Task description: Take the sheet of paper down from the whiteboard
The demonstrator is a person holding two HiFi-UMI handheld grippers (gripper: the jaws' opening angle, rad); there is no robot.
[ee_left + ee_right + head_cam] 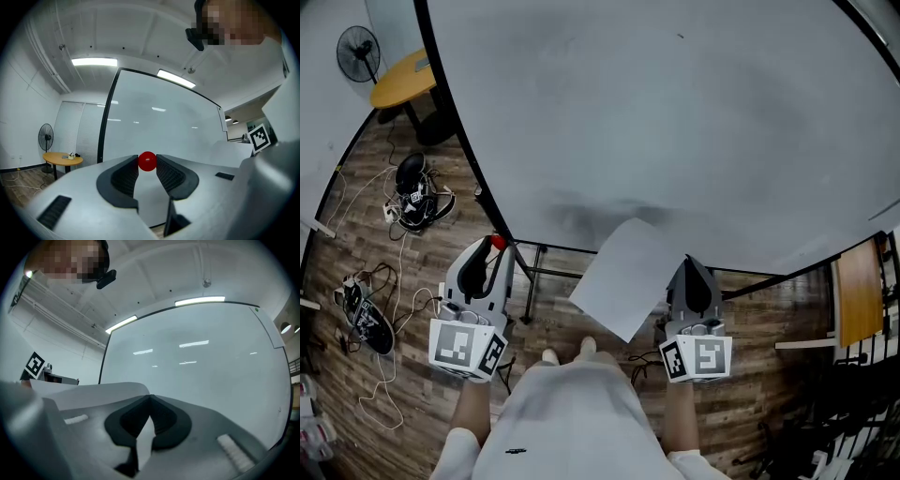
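Note:
The white sheet of paper (pixel 623 277) hangs tilted in front of the whiteboard's (pixel 675 112) lower edge, off the board. My right gripper (pixel 687 263) is shut on the sheet's right edge. In the right gripper view the paper (pixel 144 439) runs between the closed jaws of that gripper (pixel 150 399), with the bare whiteboard (pixel 211 362) ahead. My left gripper (pixel 495 247) is left of the sheet and shut on a small red round magnet (pixel 498 242). The left gripper view shows that magnet (pixel 147 161) pinched at the tips of the gripper (pixel 147 164), facing the whiteboard (pixel 159 126).
The board's black stand legs (pixel 534 272) rest on the wooden floor under it. A fan (pixel 358 52) and a round yellow table (pixel 405 80) stand at the far left. Cables and devices (pixel 412 192) lie on the floor at left. A wooden desk (pixel 860 291) is at right.

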